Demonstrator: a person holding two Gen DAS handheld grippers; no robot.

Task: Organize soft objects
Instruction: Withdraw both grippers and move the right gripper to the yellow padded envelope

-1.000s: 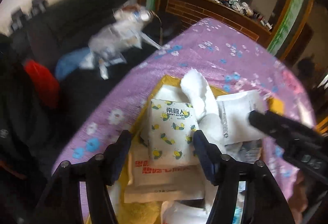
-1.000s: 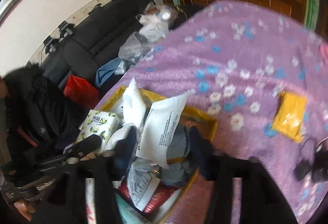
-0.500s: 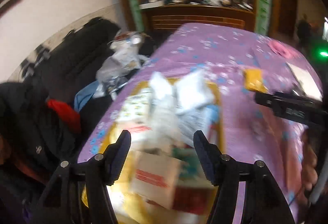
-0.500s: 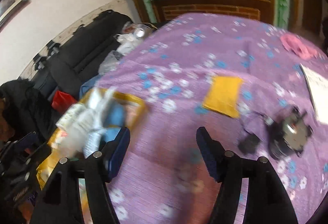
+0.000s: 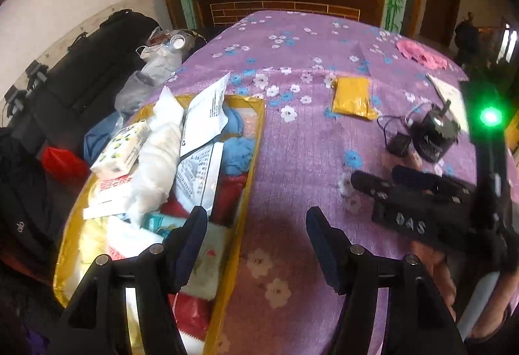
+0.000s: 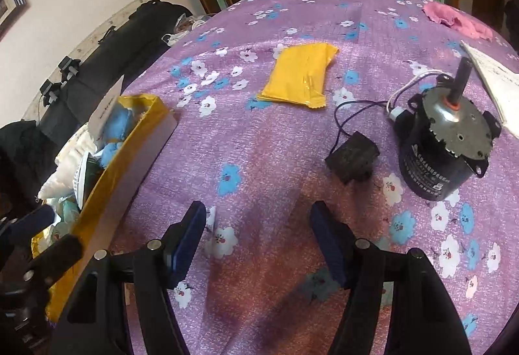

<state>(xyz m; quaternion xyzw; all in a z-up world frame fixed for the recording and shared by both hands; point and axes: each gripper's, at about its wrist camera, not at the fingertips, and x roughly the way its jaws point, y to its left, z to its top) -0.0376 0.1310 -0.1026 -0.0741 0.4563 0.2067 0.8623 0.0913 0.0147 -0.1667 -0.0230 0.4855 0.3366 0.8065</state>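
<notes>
"DAS" in white letters on the right claw (image 5: 386,178) body, other print too small to read

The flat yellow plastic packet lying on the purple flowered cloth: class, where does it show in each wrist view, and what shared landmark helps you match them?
Left wrist view: the flat yellow plastic packet lies right of centre, in the upper half, beyond the open yellow storage box.
Right wrist view: the packet lies just above centre, larger and closer.
Shared landmark: the black cylindrical motor, to the packet's lower right in both.
</notes>
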